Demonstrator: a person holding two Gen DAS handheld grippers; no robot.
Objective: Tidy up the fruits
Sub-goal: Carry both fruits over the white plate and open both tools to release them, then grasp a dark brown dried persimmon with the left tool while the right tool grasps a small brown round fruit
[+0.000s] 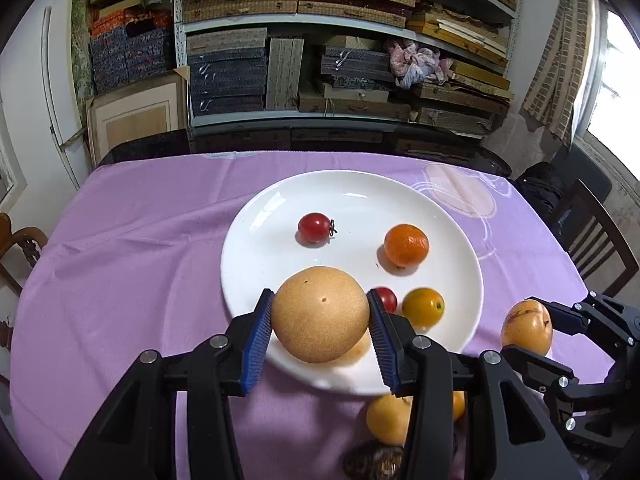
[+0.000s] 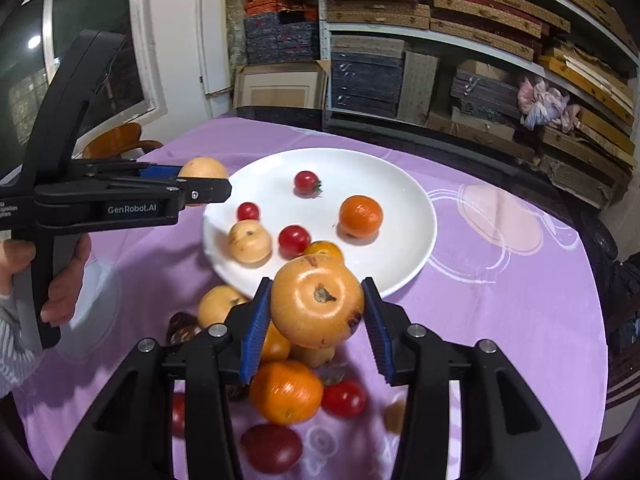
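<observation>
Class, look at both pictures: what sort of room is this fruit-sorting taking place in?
Probably a home storeroom doubling as a dining space: metal shelves crammed with stacked boxes, a table under a purple cloth, and wooden chairs.

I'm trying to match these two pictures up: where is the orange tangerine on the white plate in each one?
Left wrist view: tangerine right of centre, on the plate's right half.
Right wrist view: tangerine just above centre, again on the plate's right half.
Shared landmark: the white plate on the purple cloth.
</observation>
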